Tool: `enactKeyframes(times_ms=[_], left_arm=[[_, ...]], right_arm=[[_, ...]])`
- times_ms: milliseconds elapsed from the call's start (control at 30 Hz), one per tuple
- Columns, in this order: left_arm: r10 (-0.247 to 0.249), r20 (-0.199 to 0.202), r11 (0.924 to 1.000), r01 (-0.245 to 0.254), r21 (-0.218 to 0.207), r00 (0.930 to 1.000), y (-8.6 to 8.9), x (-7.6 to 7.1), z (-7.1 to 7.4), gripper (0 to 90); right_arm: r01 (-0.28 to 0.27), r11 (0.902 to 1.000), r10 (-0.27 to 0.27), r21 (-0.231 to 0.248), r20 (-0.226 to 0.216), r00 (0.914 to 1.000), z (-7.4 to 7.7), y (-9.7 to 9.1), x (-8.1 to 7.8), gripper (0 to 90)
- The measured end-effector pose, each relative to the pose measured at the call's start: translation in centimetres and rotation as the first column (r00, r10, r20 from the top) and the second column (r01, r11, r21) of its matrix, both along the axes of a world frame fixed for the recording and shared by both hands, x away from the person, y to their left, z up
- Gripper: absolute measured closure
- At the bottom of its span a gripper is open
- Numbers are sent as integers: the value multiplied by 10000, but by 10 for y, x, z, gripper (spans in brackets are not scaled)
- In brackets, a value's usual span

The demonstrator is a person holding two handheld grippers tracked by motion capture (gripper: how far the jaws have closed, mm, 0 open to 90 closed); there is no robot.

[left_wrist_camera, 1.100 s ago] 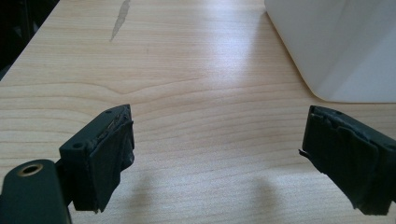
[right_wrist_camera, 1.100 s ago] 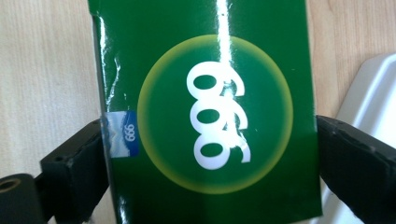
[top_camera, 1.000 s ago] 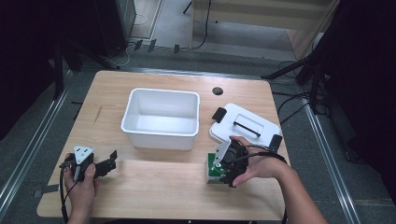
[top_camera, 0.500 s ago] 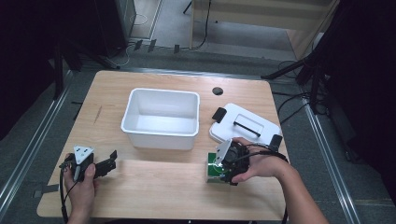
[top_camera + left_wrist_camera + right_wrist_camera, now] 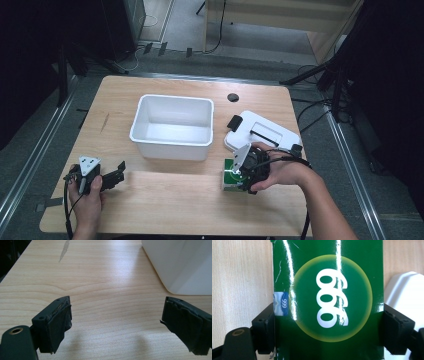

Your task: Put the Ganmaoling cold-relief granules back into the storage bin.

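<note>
Left gripper (image 5: 116,175) sits idle near the table's (image 5: 165,210) left front corner, jaws wide apart with nothing between them, aimed roughly at the white bin (image 5: 172,126).

White bin is mid-table, open top, looks empty. Just right of it lies the white lid (image 5: 270,132), flat, black latches on it.

Right gripper (image 5: 240,180) is down on the green box (image 5: 229,180), which lies flat on the table just in front of the lid and right of the bin's front corner. Its jaws have just been closing, box between them. The right gripper view puts both pads flush against the box's long edges, so I read it as clamped on the box.

Doing this step well, my take: the carton is glossy and thin-walled, so squeeze just enough to hold, keep the pads square to the edges, lift straight up before moving toward the bin, and clear both the lid and the bin rim on the way.

View differences: the high view gives the layout but the hand covers the jaw contact. The right gripper view shows the contact, the white "999" print and a small blue sticker (image 5: 281,304) at the box edge, plus a corner of the lid. The left gripper view shows bare tabletop (image 5: 105,285) between the pads and the bin wall (image 5: 180,262) ahead on the right.
</note>
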State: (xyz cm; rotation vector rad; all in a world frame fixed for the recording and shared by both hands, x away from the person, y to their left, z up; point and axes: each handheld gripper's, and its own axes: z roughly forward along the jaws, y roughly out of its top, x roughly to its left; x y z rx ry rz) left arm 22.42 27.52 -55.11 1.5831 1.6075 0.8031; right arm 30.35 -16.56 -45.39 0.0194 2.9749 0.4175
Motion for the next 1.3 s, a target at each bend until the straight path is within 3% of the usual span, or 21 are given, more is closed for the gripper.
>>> enactKeyframes(times_ms=[633,1300], left_arm=[[0,26,10000,0,-31,10000,0,0,0,97],[-2,18,10000,2,-45,10000,1,0,0,97]], right_arm=[[295,9991,-304,307,308,9991,27,-2,19,170],[461,9986,-473,259,494,9977,56,2,43,170]])
